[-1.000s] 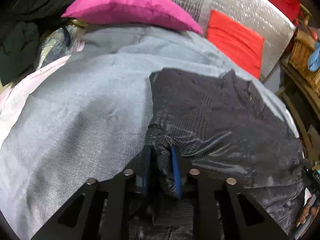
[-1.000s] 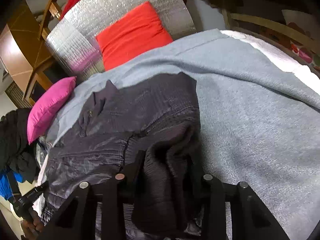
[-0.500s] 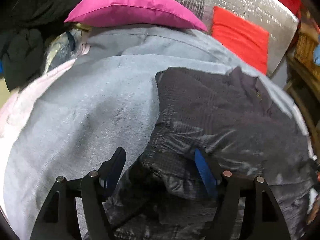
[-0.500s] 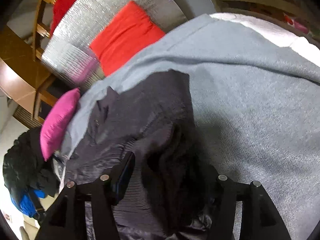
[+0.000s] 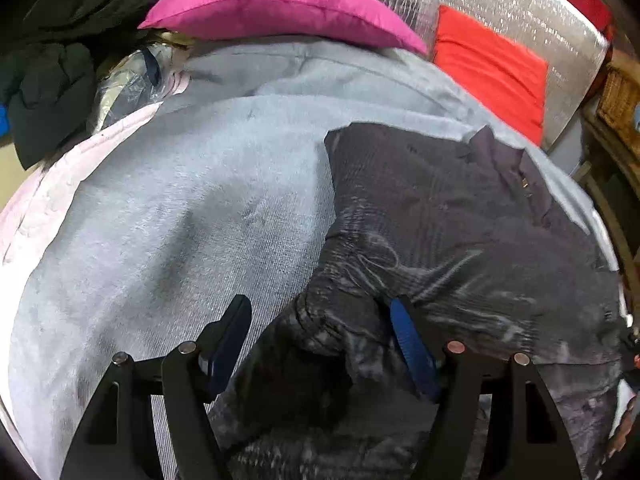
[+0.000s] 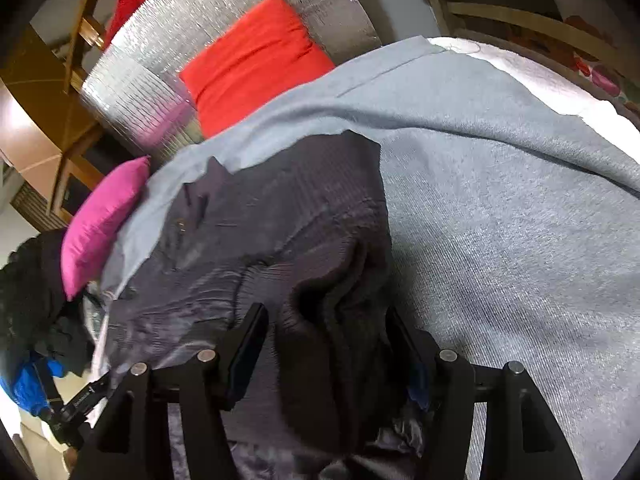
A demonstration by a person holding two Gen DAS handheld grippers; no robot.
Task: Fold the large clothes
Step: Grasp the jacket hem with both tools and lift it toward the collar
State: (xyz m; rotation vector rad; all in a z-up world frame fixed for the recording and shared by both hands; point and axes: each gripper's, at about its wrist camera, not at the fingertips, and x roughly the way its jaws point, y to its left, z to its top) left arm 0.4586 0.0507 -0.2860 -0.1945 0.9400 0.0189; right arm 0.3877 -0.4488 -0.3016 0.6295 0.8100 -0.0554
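Dark jacket [image 5: 460, 216] near hem cut off below both views; left gripper [image 5: 320, 340] and right gripper [image 6: 328, 344] jaws wide, straddling bunched fabric unclamped. Bare grey blanket [image 5: 180, 208] left, also far right.

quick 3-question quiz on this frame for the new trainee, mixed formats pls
1. True or false: the dark garment lies on the grey blanket.
2. Which cushion touches the silver padded panel? A) pink B) red C) neither
3. Fill in: the left tongs and right tongs both stand ____ with garment folds between the fingers.

Key: 1 true; 2 B, the red cushion leans on it, the pink cushion sits apart; 3 open.
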